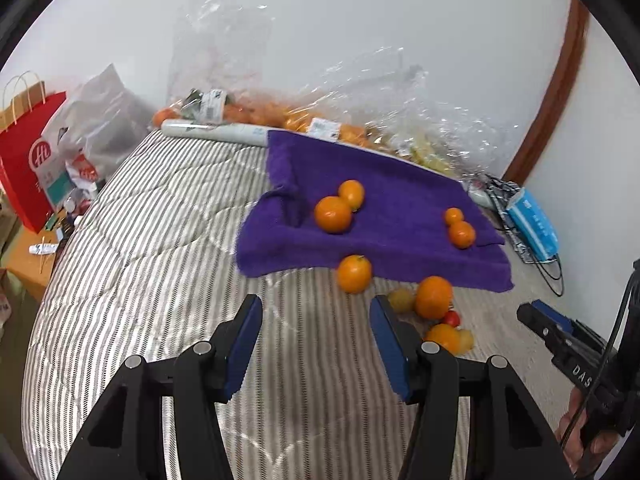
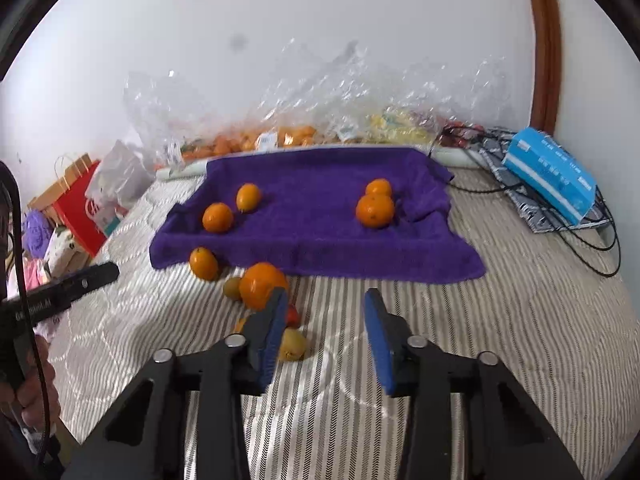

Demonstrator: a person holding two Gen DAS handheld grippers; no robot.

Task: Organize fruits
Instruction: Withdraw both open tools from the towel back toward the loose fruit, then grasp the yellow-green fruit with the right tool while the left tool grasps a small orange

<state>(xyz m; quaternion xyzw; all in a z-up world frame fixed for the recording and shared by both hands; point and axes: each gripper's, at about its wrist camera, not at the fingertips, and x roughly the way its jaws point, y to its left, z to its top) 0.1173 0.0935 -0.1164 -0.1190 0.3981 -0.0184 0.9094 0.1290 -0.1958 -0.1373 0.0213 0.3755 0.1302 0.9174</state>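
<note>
Both grippers hover over the striped bedspread (image 1: 140, 240), jaws apart, nothing between them. The left gripper (image 1: 316, 340) stands spread with bare cloth in its gap. The right gripper (image 2: 326, 330) is narrower but empty too, its left pad just beside the loose heap.

That heap sits at about 1 o'clock from the left gripper and 11 o'clock from the right: a big orange (image 2: 262, 285) on top, a small red fruit (image 2: 293, 315), a yellowish one (image 2: 292, 345) and a dull greenish one (image 2: 232, 288) pressed around it. One more orange (image 1: 354, 274) rests at the front hem of the purple towel (image 1: 392, 200), at 12 o'clock. On the towel, two pairs of oranges are already grouped, left (image 1: 333, 214) and right (image 1: 462, 234).

These look round, firm and smooth-skinned, moderately weighty, so they will likely roll on soft bedding if nudged. Best hold, I judge: pads across the widest middle. The small red one looks delicate, so a gentle squeeze there.
</note>
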